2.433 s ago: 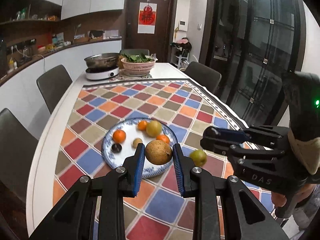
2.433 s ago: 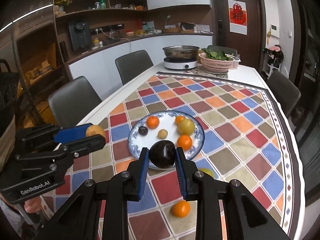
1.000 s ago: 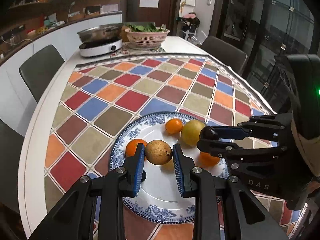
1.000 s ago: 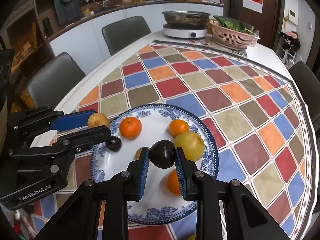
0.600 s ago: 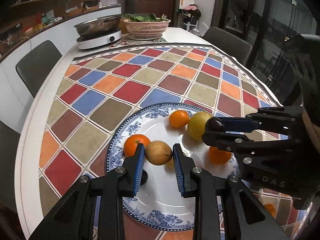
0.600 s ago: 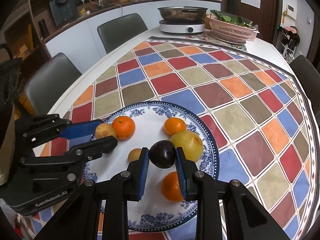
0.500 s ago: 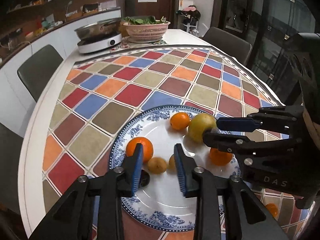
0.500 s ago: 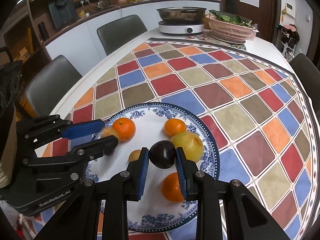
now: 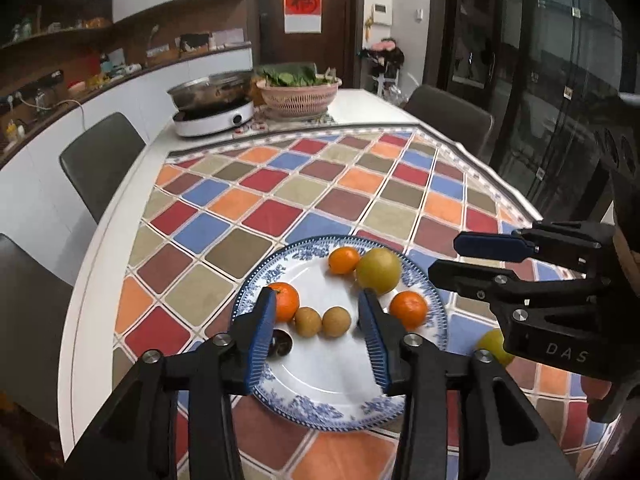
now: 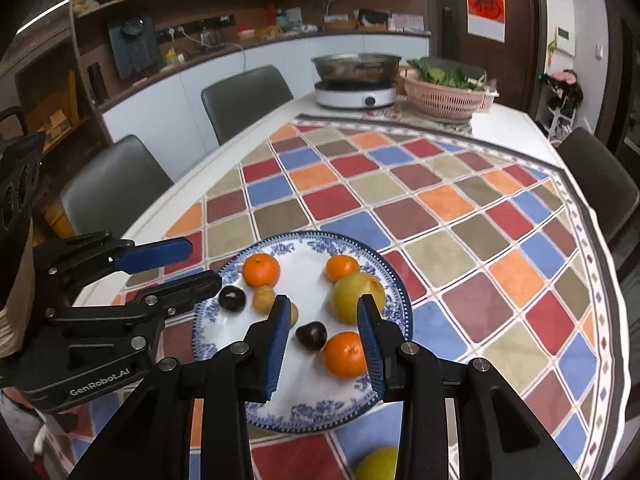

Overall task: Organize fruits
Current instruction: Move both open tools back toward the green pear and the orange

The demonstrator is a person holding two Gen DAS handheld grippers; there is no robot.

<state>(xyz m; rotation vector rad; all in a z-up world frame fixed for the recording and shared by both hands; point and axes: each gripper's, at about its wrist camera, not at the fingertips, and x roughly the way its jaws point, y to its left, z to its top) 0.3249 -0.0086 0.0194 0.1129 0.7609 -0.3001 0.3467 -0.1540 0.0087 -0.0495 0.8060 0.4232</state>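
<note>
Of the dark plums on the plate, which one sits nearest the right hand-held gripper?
The dark plum lying between that right hand-held gripper's open jaws, beside an orange. The other plum sits at the plate's left rim.

plate (image 10: 394,292): on tablecloth (image 10: 460,216), fruits on it | cooker (image 10: 354,98), basket (image 10: 444,98): table's far end

Both wrist cameras look steeply down along their fingers, close above the near end of the table (image 9: 120,248). They share the plate (image 9: 320,412) (image 10: 224,368), and each sees the other tool.
</note>
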